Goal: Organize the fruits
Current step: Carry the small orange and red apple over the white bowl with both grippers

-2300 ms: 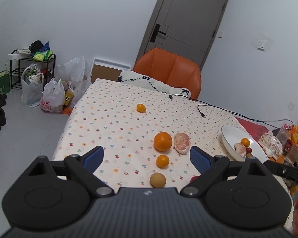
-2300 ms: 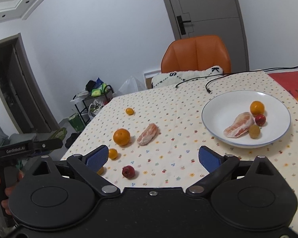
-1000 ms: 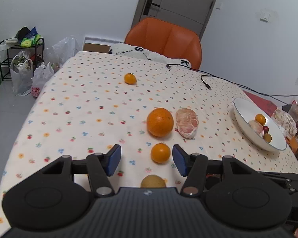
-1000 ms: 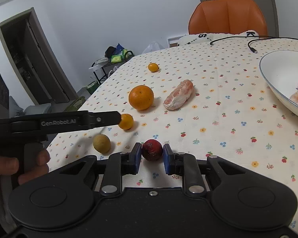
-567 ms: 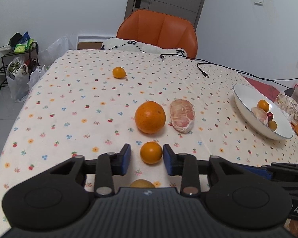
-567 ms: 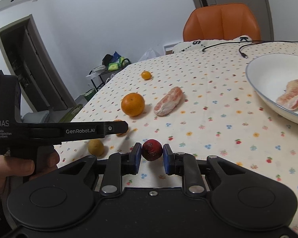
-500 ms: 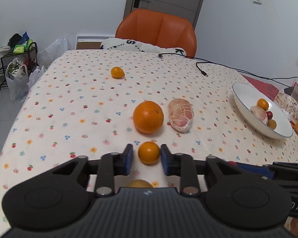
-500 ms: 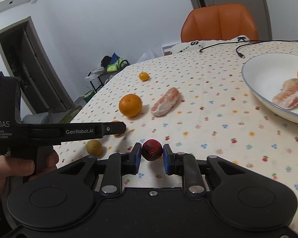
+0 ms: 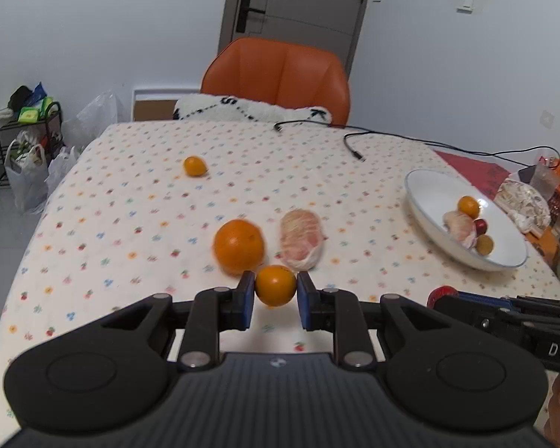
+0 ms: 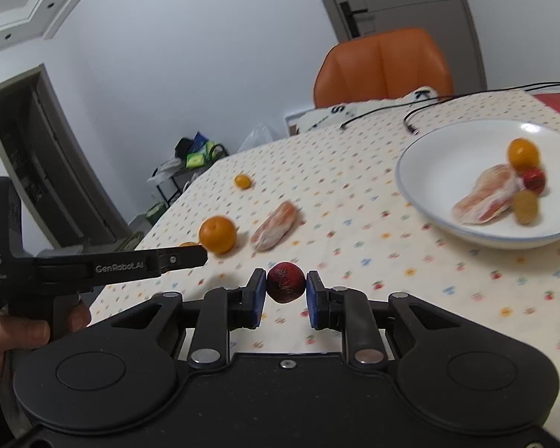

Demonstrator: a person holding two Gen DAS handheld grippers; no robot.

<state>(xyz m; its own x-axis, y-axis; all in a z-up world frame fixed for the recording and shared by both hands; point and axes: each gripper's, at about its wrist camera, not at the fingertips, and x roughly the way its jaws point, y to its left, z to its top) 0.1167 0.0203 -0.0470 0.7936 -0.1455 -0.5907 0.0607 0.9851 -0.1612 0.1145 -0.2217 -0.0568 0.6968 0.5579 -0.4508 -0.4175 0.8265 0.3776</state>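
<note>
While four fruits sit in the bowl (image 9: pixel 425 213), we clamp a small orange (image 9: pixel 275 285) left, red fruit (image 10: pixel 285 282) right; three remain on the tabletop (image 9: pixel 130 201).

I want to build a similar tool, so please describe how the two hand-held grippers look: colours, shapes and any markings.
Both are matte black plastic. The left hand-held gripper and right hand-held gripper each have two linked black fingers with blue pads, silver pivot pins and round discs on a ribbed body. From the side, the left one shows white "GenRobot.AI" and "DAS" lettering above a pistol-style handle.
</note>
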